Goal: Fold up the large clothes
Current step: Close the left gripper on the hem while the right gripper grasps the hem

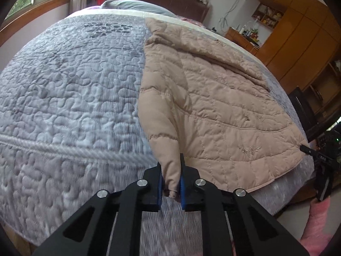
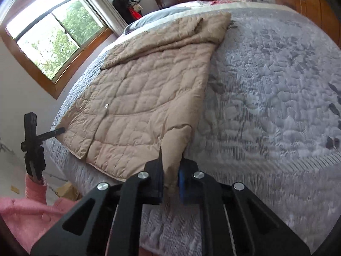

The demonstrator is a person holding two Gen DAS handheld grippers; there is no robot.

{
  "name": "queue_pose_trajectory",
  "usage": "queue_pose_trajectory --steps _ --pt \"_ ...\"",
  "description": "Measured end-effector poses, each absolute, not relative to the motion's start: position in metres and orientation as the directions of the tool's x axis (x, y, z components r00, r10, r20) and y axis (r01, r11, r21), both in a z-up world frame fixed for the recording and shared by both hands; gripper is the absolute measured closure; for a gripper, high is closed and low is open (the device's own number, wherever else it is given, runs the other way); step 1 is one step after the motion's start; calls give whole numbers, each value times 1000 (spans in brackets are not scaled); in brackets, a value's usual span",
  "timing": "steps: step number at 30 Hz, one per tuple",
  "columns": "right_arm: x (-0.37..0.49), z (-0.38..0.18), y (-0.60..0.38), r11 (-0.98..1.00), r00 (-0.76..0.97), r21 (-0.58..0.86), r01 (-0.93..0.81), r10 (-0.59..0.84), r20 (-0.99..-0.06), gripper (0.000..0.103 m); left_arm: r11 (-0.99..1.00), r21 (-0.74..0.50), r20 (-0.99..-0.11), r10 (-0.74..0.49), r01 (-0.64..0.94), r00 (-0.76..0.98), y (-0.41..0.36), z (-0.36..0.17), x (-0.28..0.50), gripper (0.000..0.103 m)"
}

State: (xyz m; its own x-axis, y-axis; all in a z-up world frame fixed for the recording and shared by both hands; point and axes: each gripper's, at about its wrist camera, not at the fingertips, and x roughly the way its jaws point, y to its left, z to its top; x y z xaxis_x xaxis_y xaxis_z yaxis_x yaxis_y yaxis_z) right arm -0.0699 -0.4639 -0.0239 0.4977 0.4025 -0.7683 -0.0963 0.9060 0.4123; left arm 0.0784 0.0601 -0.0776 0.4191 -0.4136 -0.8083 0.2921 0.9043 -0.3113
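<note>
At the bottom centre of each wrist view, the left gripper (image 1: 171, 168) and right gripper (image 2: 171, 160) are each clamping a corner of the beige quilted jacket (image 1: 213, 98) lying on the grey bedspread (image 1: 74, 85).

Left wrist view: I look down over my left hand-held gripper (image 1: 171, 178), close, across the bed (image 1: 64, 98) toward the headboard. Right wrist view: likewise. Shared: beige jacket (image 1: 213, 98), bed.

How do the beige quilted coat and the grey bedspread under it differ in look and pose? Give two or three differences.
The beige quilted coat has grid-like stitching; the grey bedspread has curly, winding stitching. The coat covers part of the bed; the bedspread covers it all. The coat is pinched by both grippers; the bedspread lies free. Both are quilted.
</note>
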Motion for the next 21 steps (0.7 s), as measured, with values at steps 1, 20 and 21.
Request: queue_pose_trajectory --steps 1,20,21 --pt "-77 -21 -463 906 499 411 -99 402 -768 94 901 -314 -808 -420 301 414 62 -74 70 91" --pt "-106 -72 -476 888 467 459 17 399 -789 94 902 -288 -836 -401 323 374 60 -104 23 91" --pt "-107 -67 -477 890 477 456 11 396 -785 94 896 -291 -826 -412 335 384 60 -98 26 91"
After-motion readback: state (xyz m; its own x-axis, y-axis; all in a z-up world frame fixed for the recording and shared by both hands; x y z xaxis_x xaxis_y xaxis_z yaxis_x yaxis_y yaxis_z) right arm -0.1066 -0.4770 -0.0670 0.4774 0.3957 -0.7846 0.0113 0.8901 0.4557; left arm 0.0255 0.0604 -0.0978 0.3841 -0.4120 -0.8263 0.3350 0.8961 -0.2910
